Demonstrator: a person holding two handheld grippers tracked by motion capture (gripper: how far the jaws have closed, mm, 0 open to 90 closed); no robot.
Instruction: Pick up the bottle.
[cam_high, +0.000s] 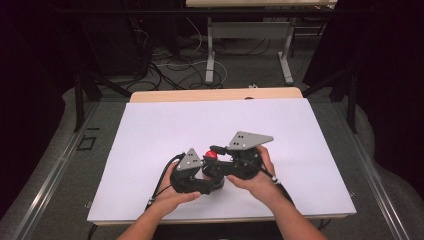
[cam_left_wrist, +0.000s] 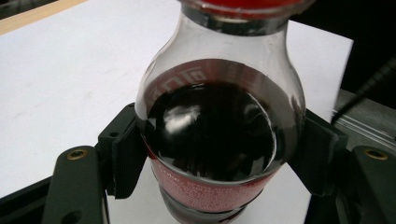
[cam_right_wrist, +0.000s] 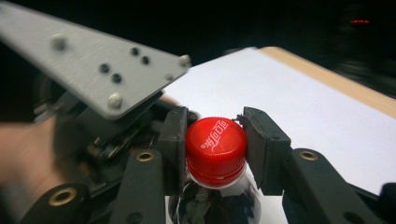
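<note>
Cola bottle (cam_left_wrist: 212, 135) near front middle of white worktop (cam_high: 150, 130), leaning toward the person in left gripper view, dark drink inside, red label band low on body. Left gripper (cam_left_wrist: 219, 154): jaws pinch bottle body from both sides. Right gripper (cam_right_wrist: 215, 144): jaws clamped on red cap (cam_right_wrist: 215, 148), one pad each side. Both hands close together around bottle; left gripper's grey plate (cam_right_wrist: 93, 65) crowds the space beside cap. Worktop around bare white sheet; wooden edge (cam_high: 215, 94) at far side; beyond it, cables (cam_high: 170, 65) on floor and table legs (cam_high: 210, 50).
</note>
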